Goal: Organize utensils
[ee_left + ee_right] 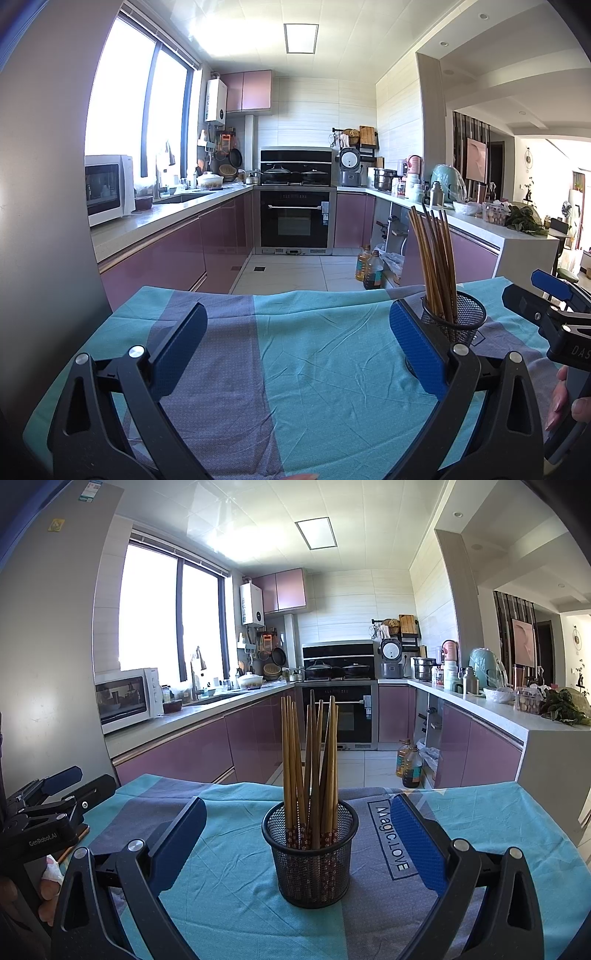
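Both tools are hanging spread wide and empty over the cloth-covered table.
The right tool (297, 843) is framing the black mesh holder (310, 856) between its blue pads without touching it, wooden chopsticks (310, 760) are standing upright inside, and the left tool (295, 349) is hovering over the bare teal-and-grey tablecloth (314, 350), the holder just beside its right finger.

each gripper is a black frame of triangular cut-out arms with round silver screws at the pivots, ending in flat fingers faced with textured blue pads (417, 347). the left gripper (62, 786) body reads "genrobot.ai" in white; the right gripper (546, 295) body shows the letters "das".
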Tool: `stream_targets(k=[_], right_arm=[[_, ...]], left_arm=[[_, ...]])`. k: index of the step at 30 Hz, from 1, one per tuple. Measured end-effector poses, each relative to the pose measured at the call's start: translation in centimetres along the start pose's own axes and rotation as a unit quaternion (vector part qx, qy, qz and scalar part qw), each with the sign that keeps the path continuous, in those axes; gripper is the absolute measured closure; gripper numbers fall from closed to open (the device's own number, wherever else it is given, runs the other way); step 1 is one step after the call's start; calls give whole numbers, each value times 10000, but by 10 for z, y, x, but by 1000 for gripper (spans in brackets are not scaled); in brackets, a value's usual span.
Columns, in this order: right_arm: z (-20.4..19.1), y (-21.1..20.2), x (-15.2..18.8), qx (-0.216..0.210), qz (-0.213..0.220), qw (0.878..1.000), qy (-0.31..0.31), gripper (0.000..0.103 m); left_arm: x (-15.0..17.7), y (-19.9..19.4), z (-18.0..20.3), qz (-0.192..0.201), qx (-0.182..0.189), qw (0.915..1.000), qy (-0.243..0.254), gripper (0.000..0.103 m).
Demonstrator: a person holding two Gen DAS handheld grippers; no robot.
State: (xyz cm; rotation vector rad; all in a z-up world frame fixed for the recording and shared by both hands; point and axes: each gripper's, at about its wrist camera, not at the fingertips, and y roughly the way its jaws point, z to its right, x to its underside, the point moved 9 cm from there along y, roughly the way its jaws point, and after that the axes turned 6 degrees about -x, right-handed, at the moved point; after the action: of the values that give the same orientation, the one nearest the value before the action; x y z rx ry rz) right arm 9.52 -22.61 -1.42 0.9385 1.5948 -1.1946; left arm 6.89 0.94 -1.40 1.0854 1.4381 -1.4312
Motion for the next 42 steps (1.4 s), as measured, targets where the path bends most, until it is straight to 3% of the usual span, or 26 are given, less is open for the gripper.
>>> stream_targets(k=[42], right_arm=[[-3,0,2,28,7,10000,66,6]], left_arm=[[0,0,0,-12,-2,10000,5,6]])
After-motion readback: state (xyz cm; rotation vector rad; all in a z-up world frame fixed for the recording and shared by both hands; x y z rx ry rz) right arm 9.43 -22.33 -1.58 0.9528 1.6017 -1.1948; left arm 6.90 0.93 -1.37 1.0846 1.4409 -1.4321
